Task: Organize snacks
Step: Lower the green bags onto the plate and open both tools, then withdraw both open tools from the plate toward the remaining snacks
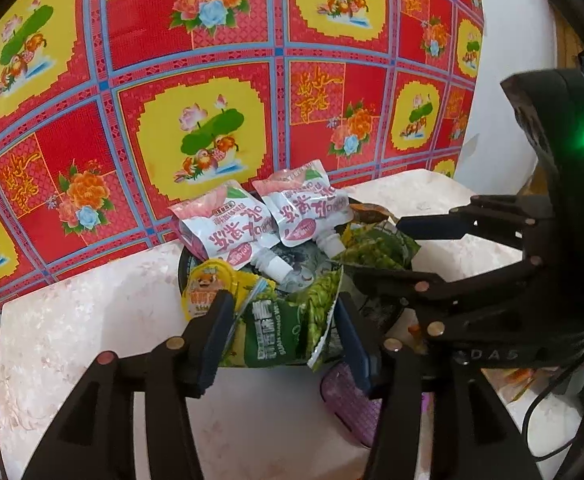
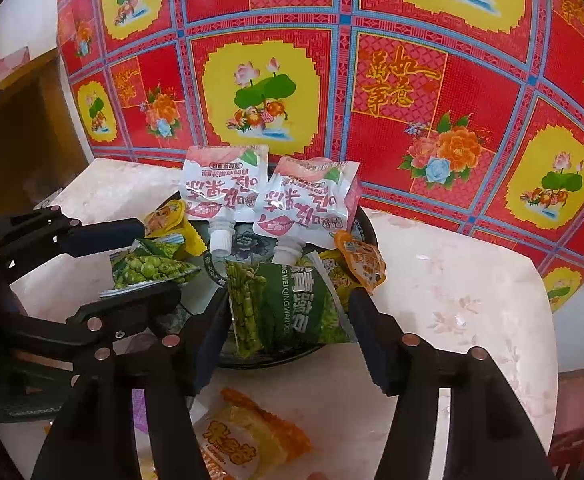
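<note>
My left tongs (image 1: 280, 336) stand part open around a green pea packet (image 1: 276, 332), pads not pressing it. My right tongs (image 2: 288, 340) gape likewise around another green pea packet (image 2: 292, 304). Both packets lie in the dark bowl (image 2: 366, 220) on the worktop (image 2: 452, 280), beside two white spouted pouches (image 2: 268, 196).

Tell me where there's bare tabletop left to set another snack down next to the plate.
Bare marble tabletop lies right of the dark plate, up to the red floral cloth. Another bare stretch lies left of the plate. The plate is crowded: two spouted pouches, green pea bags. Its near side holds a yellow snack packet.
</note>
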`<state>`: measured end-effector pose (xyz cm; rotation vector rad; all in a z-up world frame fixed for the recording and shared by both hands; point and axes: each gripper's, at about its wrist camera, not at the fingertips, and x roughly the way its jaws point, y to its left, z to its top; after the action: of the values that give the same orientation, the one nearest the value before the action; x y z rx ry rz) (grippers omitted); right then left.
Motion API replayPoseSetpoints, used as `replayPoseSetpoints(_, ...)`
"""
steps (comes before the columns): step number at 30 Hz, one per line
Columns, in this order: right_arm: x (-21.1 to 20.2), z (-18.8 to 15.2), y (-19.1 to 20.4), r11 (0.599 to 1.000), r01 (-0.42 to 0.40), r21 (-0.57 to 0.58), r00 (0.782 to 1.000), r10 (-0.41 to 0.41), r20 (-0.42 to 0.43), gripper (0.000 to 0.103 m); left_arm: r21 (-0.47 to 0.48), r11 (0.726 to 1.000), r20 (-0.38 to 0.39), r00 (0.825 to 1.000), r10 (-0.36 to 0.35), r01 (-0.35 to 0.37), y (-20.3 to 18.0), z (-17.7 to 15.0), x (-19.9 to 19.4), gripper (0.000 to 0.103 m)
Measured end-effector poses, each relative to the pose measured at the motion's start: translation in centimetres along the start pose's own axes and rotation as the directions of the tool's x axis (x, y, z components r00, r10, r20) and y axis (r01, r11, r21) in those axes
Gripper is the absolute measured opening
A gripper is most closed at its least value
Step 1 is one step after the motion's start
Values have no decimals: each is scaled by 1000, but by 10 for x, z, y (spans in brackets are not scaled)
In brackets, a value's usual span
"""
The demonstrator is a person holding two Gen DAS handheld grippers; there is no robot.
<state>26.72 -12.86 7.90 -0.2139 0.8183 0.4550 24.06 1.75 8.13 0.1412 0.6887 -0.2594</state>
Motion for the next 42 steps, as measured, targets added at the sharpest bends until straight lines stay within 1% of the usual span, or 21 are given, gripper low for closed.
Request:
replayPoseSetpoints(1,-1,0,0,1000,-4,1,1000,4,4,62,-6,1000,5,1000,-4,4,1,1,-2,59)
replayPoseSetpoints(3,-6,1,-2,1000,-20,6,1000,20,18,62,-23,1000,22,1000,-13,14,3,3,-6,65)
replayPoseSetpoints(4,-9,1,-3,999,-30,9,999,30,28,63,-33,999,34,999,-19,20,5,5,-9,66)
replayPoseSetpoints(8,-23,3,-9,997,-69,28,995,66,81,70,-51,998,67,998,-17,21,9,7,-18,66)
replayPoseSetpoints(10,-26,4,-11,995,-88,44,992,83,100,70,-51,999,80,997,-7,11,9,8,-21,66)
replayPoseSetpoints(13,-30,5,-19,983,-155,98,981,141,132,70,-55,998,89,996,-6,11,10,9,-23,66)
replayPoseSetpoints(14,-31,5,-21,980,-165,112,979,149,138,70,-57,998,91,996,-5,10,11,9,-24,66)
replayPoseSetpoints(18,-30,4,-27,978,-143,149,981,120,153,68,-70,998,94,996,4,2,15,9,-25,66)
replayPoseSetpoints(20,-29,4,-28,977,-143,156,981,120,149,68,-76,997,85,996,0,6,17,9,-24,66)
replayPoseSetpoints(23,-24,4,-26,979,-143,143,985,127,119,68,-96,995,22,1000,-13,15,20,10,-20,66)
replayPoseSetpoints(25,-21,5,-21,983,-145,111,987,136,85,68,-123,992,-30,999,-26,22,24,11,-18,66)
replayPoseSetpoints(27,-19,5,-15,989,-121,81,992,118,43,68,-166,986,-59,997,-42,31,31,13,-21,66)
replayPoseSetpoints(29,-22,4,-9,993,-93,69,995,91,28,68,-190,981,-58,997,-47,35,36,12,-32,66)
replayPoseSetpoints(31,-32,1,-5,995,-73,66,997,71,38,68,-194,980,-46,998,-44,34,37,7,-48,66)
replayPoseSetpoints(34,-53,-6,-2,993,-82,82,995,77,62,68,-185,982,-27,999,-28,22,36,0,-71,66)
replayPoseSetpoints(37,-70,-14,2,993,-74,89,995,68,78,68,-178,984,-16,1000,-18,15,31,-10,-93,66)
replayPoseSetpoints(39,-79,-22,7,992,-80,93,994,73,80,68,-179,984,-3,1000,-13,12,26,-19,-107,66)
replayPoseSetpoints(42,-90,-38,17,991,-85,103,994,77,76,68,-188,982,8,1000,3,-1,19,-32,-118,66)
